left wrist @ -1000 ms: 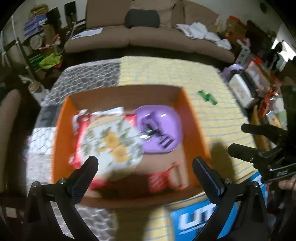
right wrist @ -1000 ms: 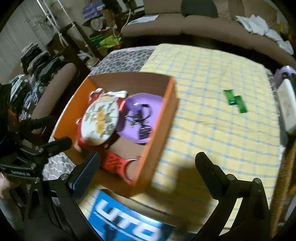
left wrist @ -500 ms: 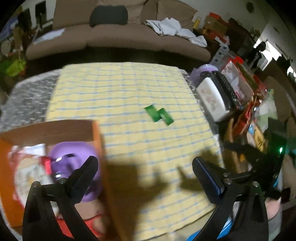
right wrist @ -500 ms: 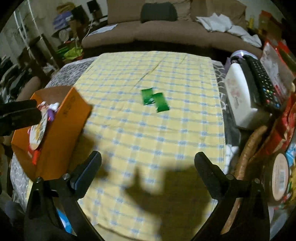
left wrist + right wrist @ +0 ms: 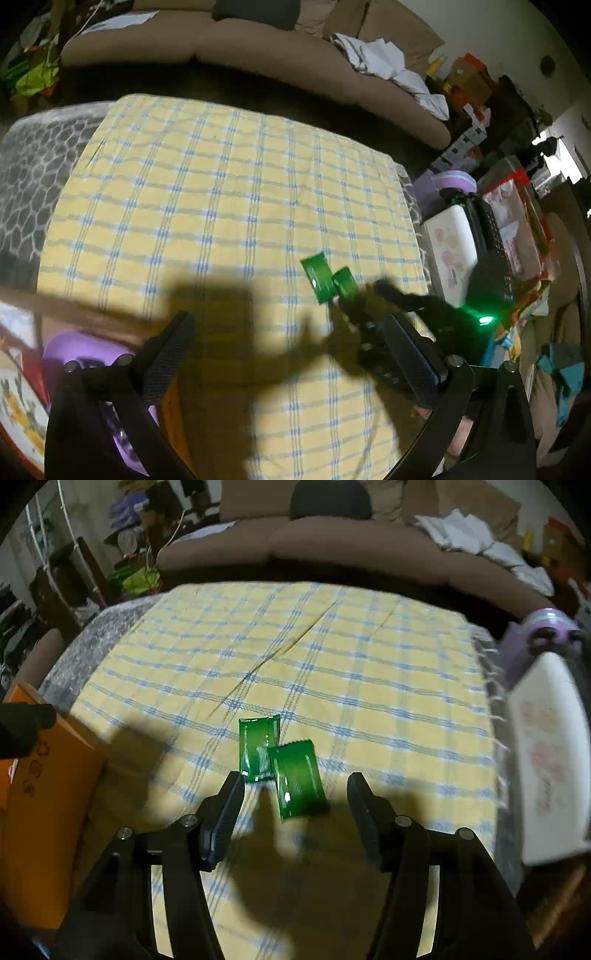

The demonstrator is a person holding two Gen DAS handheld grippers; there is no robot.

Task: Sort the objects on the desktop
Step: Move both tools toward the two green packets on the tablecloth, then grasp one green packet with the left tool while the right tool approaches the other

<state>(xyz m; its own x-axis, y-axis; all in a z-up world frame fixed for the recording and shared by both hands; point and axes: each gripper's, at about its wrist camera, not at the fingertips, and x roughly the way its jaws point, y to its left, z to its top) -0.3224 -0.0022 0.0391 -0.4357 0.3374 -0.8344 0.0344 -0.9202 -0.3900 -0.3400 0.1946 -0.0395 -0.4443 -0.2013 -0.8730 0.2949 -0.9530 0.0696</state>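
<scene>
**Right gripper closes in on two green sachets**

Two green foil sachets lie overlapping on the yellow checked tablecloth, and the right gripper hangs directly over the nearer one. In the right wrist view, the near sachet sits between the spread fingers, its long axis running from about 11 o'clock to 5 o'clock, roughly along the gripper's line of reach. The far sachet lies just beyond at 11 o'clock, its near corner tucked under or against its neighbour; which one is on top at the overlap looks to be the near one, though glare makes that uncertain. The jaws stand wide, holding nothing, wider than the sachet is across.

The left gripper is also spread and empty, and is well back from the sachets, which show at its 1 o'clock. The right tool is plainly the nearer, so the pick is judged to fall to it. A squeeze across the short side seems the likely grasp.

The orange cardboard box, presumably the destination, is cut off at 9 o'clock in the right view; in the left wrist view only a blurred corner shows, with a purple dish inside. Heavy shadow covers the cloth beneath both tools, and whether the right fingertips touch the cloth cannot be told.
</scene>
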